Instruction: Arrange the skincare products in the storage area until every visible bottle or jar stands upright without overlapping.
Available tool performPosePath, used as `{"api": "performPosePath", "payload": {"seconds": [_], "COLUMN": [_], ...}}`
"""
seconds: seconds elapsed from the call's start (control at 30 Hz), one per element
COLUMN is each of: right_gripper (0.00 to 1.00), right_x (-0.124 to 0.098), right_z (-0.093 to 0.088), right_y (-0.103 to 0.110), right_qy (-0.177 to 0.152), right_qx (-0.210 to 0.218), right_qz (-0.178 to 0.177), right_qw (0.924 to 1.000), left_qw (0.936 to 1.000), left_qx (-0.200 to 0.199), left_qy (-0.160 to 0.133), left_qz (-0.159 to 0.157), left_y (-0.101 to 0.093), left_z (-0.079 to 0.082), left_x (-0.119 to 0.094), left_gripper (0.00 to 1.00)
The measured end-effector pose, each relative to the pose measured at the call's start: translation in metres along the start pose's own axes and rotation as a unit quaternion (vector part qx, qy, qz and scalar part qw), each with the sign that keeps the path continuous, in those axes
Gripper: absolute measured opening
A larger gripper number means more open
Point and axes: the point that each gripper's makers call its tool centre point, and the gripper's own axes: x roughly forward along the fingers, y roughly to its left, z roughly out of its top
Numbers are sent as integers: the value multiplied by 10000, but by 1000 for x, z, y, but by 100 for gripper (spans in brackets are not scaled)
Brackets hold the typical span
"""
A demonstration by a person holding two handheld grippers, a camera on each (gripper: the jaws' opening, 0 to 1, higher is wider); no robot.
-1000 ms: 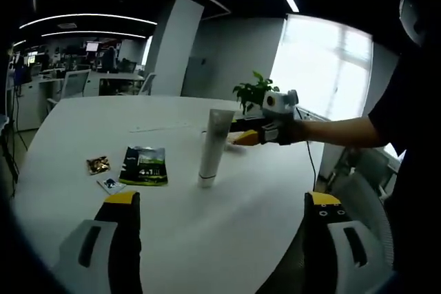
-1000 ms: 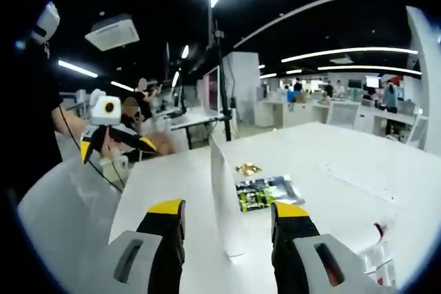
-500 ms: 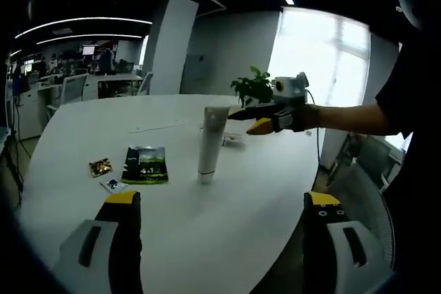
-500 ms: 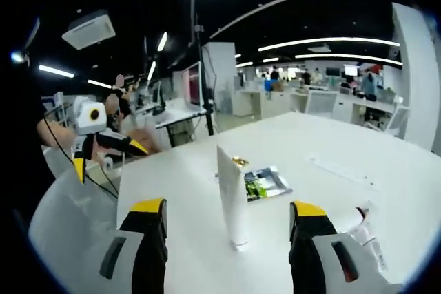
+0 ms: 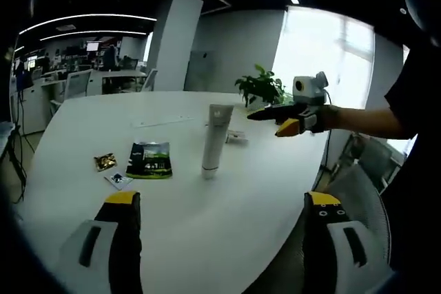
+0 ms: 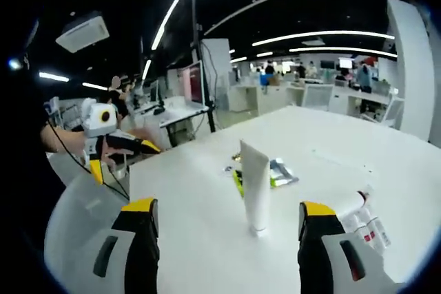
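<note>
A white tube (image 5: 211,141) stands upright on its cap in the middle of the round white table (image 5: 227,204). In the left gripper view my left gripper (image 5: 222,201) is open and well short of the tube, with nothing between its jaws. My right gripper (image 5: 269,122) comes in from the right, held by a hand, open and apart from the tube. In the right gripper view the tube (image 6: 255,184) stands ahead of my open right gripper (image 6: 227,210), not touching either jaw. The left gripper (image 6: 124,158) hovers off the table's left edge.
A green sachet (image 5: 151,159), a gold packet (image 5: 105,162) and a small sachet (image 5: 118,180) lie left of the tube. A small tube (image 6: 358,204) and white-red sachets (image 6: 368,225) lie to the right. A plant (image 5: 262,89) stands behind. A chair (image 5: 365,184) is beside the table.
My right gripper opened wider and drew back from the tube, which stays standing on its own. The left gripper stayed open.
</note>
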Motion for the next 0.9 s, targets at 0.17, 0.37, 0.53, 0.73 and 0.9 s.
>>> {"api": "performPosePath", "payload": {"seconds": [0.17, 0.37, 0.53, 0.73, 0.9], "right_gripper": [84, 88, 97, 99, 99], "right_x": [-12, -19, -23, -38, -53], "right_z": [-1, 3, 3, -11, -19], "right_y": [12, 35, 42, 30, 28], "right_qy": [-58, -105, -169, 30, 21], "right_qx": [250, 332, 422, 612, 810], "right_qz": [-117, -135, -242, -547, -839], "right_qw": [9996, 9993, 9987, 9966, 9932], "left_qw": [9999, 9997, 9995, 9995, 9994], "left_qx": [-110, -226, -278, -281, -315], "left_qy": [126, 94, 116, 161, 126], "left_qz": [24, 0, -18, 13, 79], "left_y": [1, -2, -1, -1, 1], "left_z": [-6, -6, -5, -5, -4], "left_x": [-1, -3, -7, -9, -12], "left_gripper": [91, 91, 90, 90, 92]}}
